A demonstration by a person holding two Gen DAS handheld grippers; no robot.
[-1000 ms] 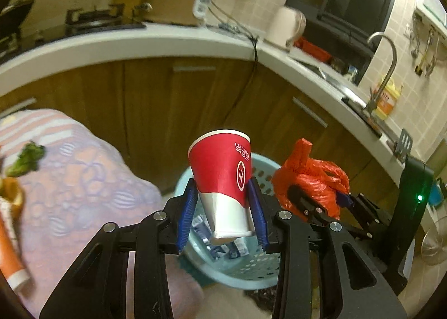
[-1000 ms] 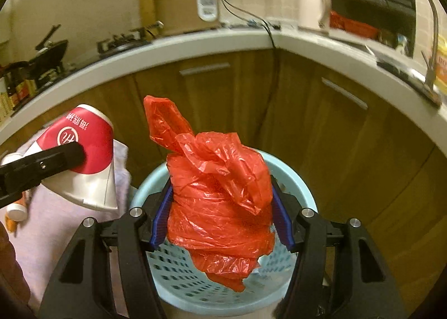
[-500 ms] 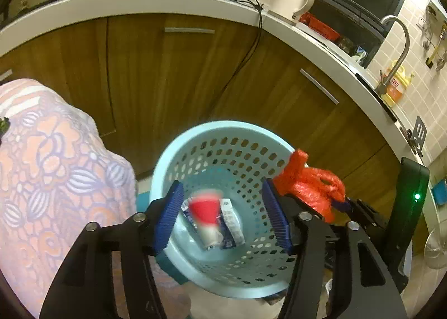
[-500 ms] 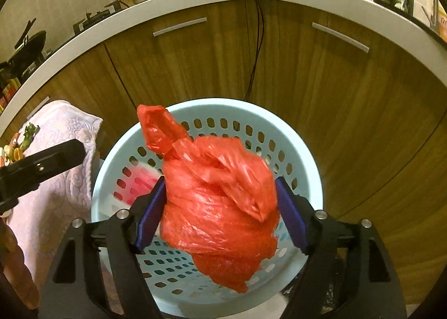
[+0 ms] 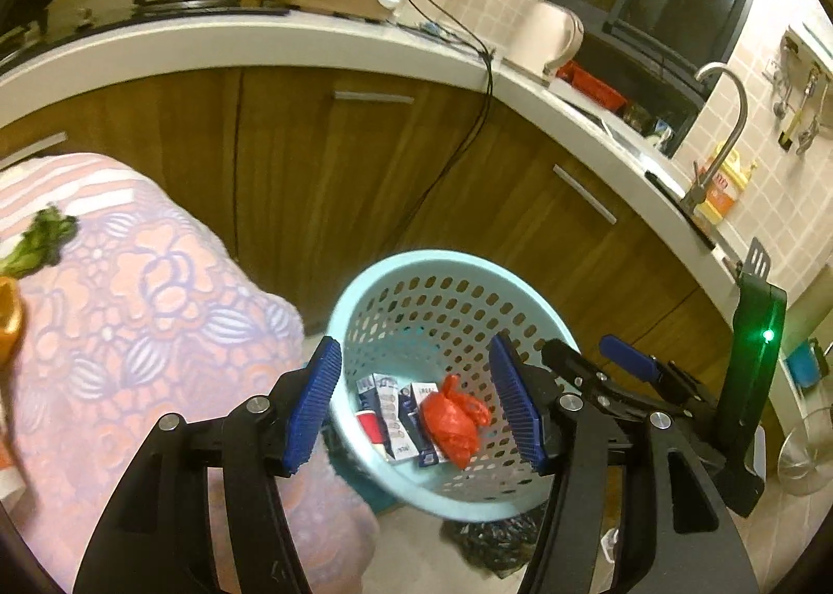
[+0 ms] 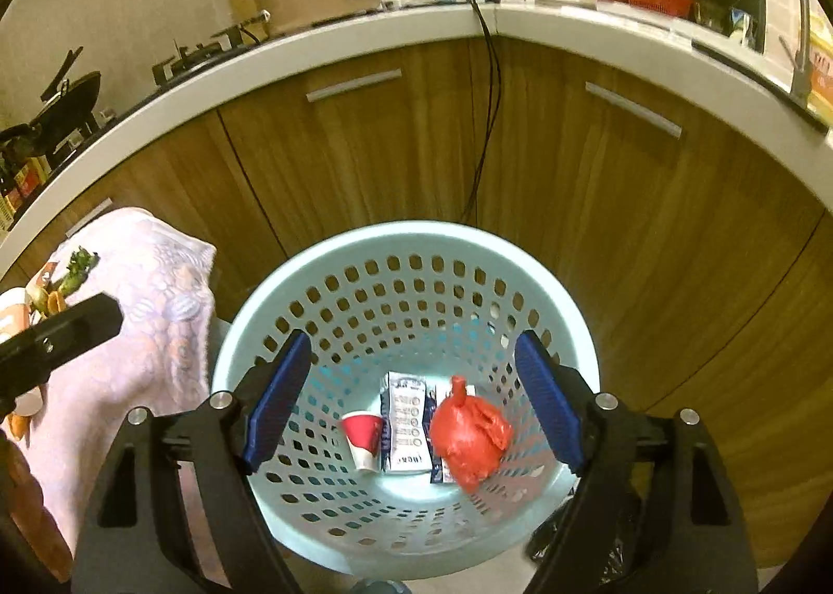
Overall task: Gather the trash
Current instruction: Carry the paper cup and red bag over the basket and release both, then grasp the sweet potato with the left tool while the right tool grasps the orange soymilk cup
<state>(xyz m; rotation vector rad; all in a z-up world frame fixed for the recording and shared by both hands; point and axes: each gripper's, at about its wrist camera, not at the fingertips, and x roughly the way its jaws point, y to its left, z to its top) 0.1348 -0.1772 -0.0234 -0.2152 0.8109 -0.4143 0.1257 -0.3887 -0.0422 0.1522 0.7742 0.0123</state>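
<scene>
A pale blue perforated basket (image 5: 359, 292) (image 6: 333, 250) stands on the floor below both grippers. At its bottom lie a red and white paper cup (image 6: 363, 438) (image 5: 368, 425), a crumpled red plastic bag (image 6: 471, 435) (image 5: 453, 419) and a few printed cartons (image 6: 405, 419) (image 5: 395, 412). My left gripper (image 5: 416, 404) hangs open above the basket with nothing between its blue pads. My right gripper (image 6: 414, 399) is over the basket too, its jaws opening and empty; it shows at the right of the left wrist view (image 5: 588, 359).
A table under a pink floral cloth (image 5: 130, 313) (image 6: 156, 281) stands left of the basket, with green scraps (image 5: 39, 240) and orange peel on it. Wooden cabinets (image 6: 572, 209) under a white counter (image 5: 260, 47) curve behind. A dark bag (image 5: 494, 539) lies on the floor by the basket.
The left gripper opened and the paper cup fell into the basket. The right gripper then opened and the red bag dropped in beside it.
</scene>
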